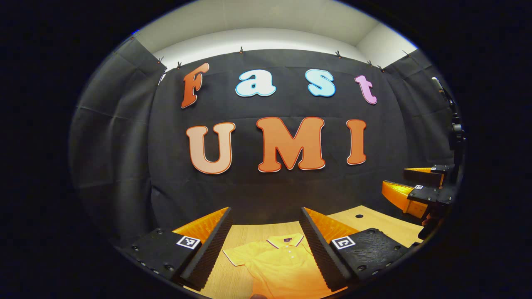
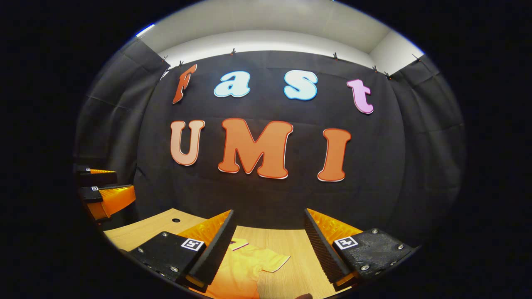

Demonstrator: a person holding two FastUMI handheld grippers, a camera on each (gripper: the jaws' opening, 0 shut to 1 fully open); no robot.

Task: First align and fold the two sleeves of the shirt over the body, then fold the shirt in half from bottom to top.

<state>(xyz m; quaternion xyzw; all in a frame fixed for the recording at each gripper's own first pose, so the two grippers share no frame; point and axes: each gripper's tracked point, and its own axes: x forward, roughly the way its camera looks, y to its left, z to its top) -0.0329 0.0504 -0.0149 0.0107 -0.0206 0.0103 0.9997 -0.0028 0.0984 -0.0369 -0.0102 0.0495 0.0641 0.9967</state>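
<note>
A yellow polo shirt point(image 1: 282, 265) lies flat on the wooden table point(image 1: 374, 222), collar toward the wall. In the left gripper view its collar and one short sleeve point(image 1: 237, 255) show between my left gripper's point(image 1: 266, 232) open fingers, which hover above it. In the right gripper view the shirt's other sleeve point(image 2: 272, 261) spreads on the table point(image 2: 286, 245) below my right gripper point(image 2: 268, 234), open and held above the cloth. The right gripper point(image 1: 409, 187) also appears at the far right of the left gripper view, and the left gripper point(image 2: 106, 189) at the far left of the right gripper view.
The black cloth wall point(image 1: 270, 187) stands close behind the table's far edge. A small dark hole point(image 1: 359, 216) marks the tabletop near the back; the same hole point(image 2: 176, 220) shows in the right gripper view. Bare wood lies beside each sleeve.
</note>
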